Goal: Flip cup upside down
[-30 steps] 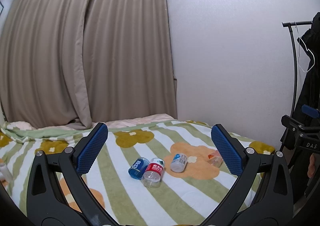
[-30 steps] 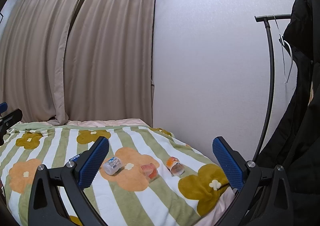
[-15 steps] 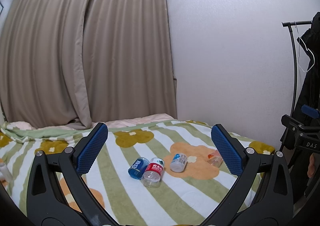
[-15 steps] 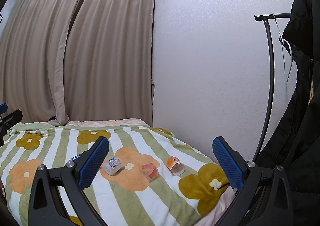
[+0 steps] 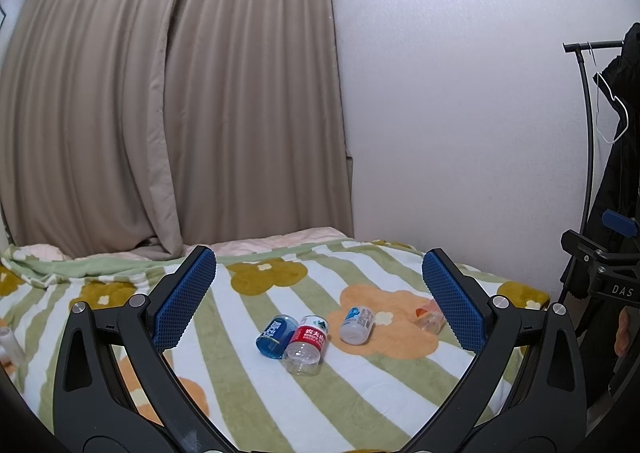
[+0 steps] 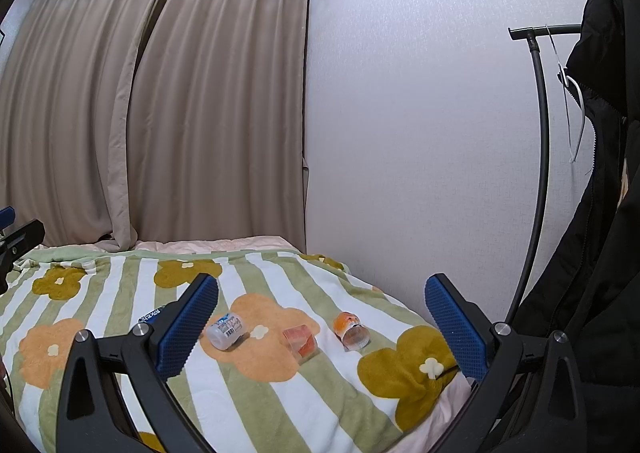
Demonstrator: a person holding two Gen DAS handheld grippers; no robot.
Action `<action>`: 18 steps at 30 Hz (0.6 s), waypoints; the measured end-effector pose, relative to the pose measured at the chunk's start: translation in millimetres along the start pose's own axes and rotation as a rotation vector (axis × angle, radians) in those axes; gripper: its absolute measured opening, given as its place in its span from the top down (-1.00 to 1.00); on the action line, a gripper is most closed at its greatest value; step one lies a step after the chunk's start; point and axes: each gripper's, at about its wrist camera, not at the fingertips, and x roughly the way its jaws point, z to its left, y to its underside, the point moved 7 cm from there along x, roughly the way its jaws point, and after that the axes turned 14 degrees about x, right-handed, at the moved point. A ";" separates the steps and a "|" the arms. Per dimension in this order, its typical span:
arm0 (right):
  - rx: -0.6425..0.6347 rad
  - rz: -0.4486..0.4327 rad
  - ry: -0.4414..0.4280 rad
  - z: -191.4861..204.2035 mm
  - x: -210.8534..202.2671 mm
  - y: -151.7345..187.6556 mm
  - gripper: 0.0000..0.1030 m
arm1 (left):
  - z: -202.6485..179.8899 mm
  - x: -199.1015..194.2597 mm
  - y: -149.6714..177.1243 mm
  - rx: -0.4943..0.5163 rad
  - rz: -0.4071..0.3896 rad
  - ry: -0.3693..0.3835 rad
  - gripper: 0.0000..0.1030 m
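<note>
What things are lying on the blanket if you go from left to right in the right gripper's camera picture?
Small white bottle with a blue-and-white label → clear pinkish plastic cup on its side → small orange-topped clear bottle. All three lie tipped over on the striped flower blanket, between the open fingers of the right gripper.

Bed blanket (image 5: pixel 224 337) was soft fleecy cloth, matt. Curtains (image 5: pixel 160 101) were matt woven fabric. Wall (image 5: pixel 460 113) had fine-textured matt finish. Bottles (image 5: pixel 308 341) were clear glossy plastic. Hand-held gripper pads (image 5: pixel 186 299) were knurled blue rubber-like; frames matt black plastic, shiny metal screws.
</note>
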 end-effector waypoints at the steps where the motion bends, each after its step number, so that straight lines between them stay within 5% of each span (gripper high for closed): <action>1: 0.000 0.000 0.000 0.1 -0.1 0.0 -1.00 | -0.1 0.1 0.2 0.000 0.000 0.000 -1.00; 13: 0.000 0.010 -0.001 -0.6 1.2 1.3 -1.00 | -2.4 2.2 2.3 0.003 0.007 0.003 -1.00; 18: -0.004 0.124 0.008 -10.4 36.9 -5.1 -1.00 | -3.1 12.4 6.7 0.013 0.039 0.009 -1.00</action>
